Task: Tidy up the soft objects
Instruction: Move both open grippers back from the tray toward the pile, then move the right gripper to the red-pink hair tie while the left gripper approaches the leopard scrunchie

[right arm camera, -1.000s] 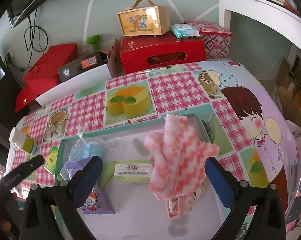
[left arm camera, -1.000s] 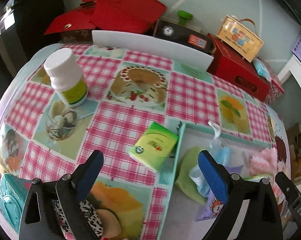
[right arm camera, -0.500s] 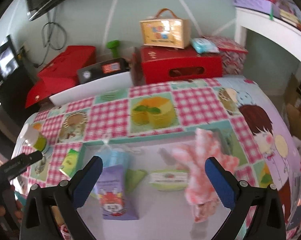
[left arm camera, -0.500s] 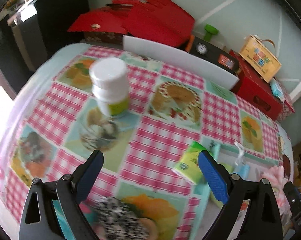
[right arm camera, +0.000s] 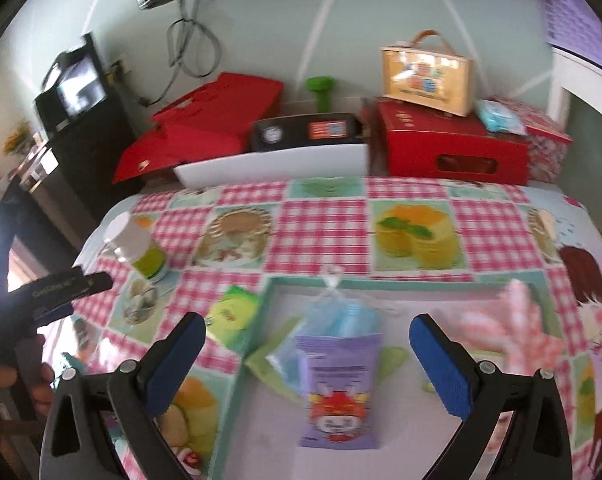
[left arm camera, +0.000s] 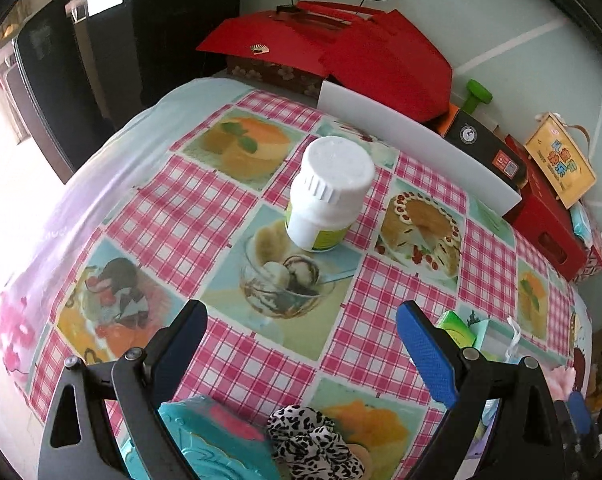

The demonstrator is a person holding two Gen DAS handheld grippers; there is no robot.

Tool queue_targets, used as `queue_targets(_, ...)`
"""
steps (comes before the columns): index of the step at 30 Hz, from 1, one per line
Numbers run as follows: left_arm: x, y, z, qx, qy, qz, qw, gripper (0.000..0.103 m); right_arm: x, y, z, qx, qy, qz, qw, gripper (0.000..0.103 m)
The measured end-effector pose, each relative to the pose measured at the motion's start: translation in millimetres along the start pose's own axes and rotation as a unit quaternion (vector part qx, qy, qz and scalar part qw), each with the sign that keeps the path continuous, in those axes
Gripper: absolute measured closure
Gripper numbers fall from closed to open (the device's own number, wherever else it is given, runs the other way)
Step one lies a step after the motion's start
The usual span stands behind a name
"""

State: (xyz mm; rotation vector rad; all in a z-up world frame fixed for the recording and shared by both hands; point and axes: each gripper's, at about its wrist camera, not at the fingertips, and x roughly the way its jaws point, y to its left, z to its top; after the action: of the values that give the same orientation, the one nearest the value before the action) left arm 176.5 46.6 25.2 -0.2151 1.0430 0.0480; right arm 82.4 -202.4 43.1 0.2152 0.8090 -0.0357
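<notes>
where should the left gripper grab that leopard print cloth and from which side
Probably pinch the leopard print cloth on its raised, crumpled top, coming straight down. It lies bunched on the table, beside the teal packet, so the left gripper, open now, should close across the bunch.

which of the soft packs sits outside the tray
The green tissue pack. It lies on the checked tablecloth just left of the tray, while the purple pack and blue bag lie inside it.

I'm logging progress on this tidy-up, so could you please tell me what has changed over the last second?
The left claw has swung left from the tray toward the white bottle, staying open and empty. The right claw, also open, has shifted left from the pink striped cloth to the purple packet. Nothing was grasped or released; the tray's contents and green packet stayed put.
</notes>
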Motion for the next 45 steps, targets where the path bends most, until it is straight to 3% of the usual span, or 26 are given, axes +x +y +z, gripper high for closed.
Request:
queue_targets(11, -9.5, -8.6, -7.0, 0.019, 0.003, -0.02, 0.9996, 0.007, 23.8, 29.6, -13.7, -0.03, 0.043, 0.024, 0.998, 0.0)
queue_targets(29, -55.7, -27.0, -67.2, 0.064, -0.016, -0.085, 0.9942, 0.008, -24.5, 34.9, -68.5, -0.03, 0.04, 0.038, 0.998, 0.0)
queue_targets(45, -69.4, -5.0, -113.8, 0.069, -0.004, -0.08, 0.9944, 0.009, -40.4, 45.2, -105.9, -0.049, 0.054, 0.059, 0.996, 0.0)
